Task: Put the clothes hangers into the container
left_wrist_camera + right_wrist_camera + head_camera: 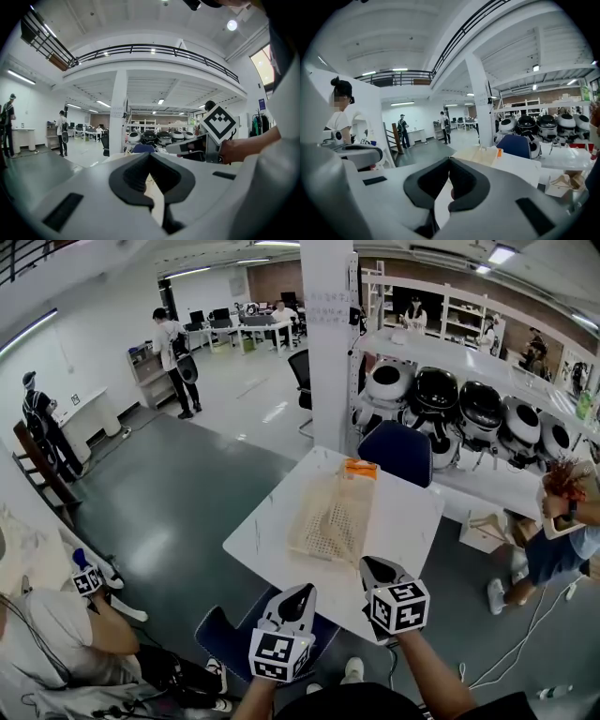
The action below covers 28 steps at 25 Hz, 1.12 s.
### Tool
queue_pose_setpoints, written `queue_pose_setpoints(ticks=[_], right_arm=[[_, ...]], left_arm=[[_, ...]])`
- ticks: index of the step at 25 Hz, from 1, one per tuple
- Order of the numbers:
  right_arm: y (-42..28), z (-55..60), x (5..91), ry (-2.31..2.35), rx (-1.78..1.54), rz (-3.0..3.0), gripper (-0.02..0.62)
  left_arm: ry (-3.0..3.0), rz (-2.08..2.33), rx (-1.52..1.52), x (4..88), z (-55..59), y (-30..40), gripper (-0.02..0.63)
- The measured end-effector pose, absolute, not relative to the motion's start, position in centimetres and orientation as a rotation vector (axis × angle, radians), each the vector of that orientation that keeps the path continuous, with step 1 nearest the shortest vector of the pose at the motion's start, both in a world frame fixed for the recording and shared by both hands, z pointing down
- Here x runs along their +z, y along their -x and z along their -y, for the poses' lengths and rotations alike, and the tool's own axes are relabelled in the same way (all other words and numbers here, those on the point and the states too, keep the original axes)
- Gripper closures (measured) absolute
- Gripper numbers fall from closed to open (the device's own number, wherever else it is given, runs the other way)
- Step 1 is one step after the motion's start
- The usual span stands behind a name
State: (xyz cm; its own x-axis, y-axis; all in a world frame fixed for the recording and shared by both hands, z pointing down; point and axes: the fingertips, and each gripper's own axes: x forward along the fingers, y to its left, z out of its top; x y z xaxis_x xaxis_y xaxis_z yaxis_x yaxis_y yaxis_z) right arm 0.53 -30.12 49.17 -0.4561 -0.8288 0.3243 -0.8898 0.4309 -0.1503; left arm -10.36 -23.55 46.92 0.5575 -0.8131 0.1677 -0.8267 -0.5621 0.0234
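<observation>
My right gripper (375, 566) is hovering clenched, empty; the container (305, 521) is lying at eleven o'clock, stretching toward twelve, nearer this hand.

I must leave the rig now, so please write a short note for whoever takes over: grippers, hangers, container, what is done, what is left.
Grippers: the left gripper and the right gripper are both shut and empty, held side by side over the near edge of the table.
Container: the mesh one on the table, ahead of both grippers.
Done: at least one pale hanger lies inside; the count is unclear. None shows loose on the table.
Left: probably check the box right of the table; another hanger seems to lie there.
</observation>
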Motion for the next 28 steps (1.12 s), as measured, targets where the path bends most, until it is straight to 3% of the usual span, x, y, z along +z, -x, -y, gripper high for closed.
queue_pose_setpoints(ticks=[14, 28], right_arm=[[3.0, 25.2, 49.0, -1.507, 0.401, 2.511, 0.575], [1.7, 23.8, 47.5, -1.542, 0.369, 2.549, 0.576]], left_arm=[[-2.655, 1.4, 0.165, 48.8, 19.8, 13.8, 0.601], [-2.659, 1.388, 0.118, 47.9, 19.3, 12.7, 0.601]])
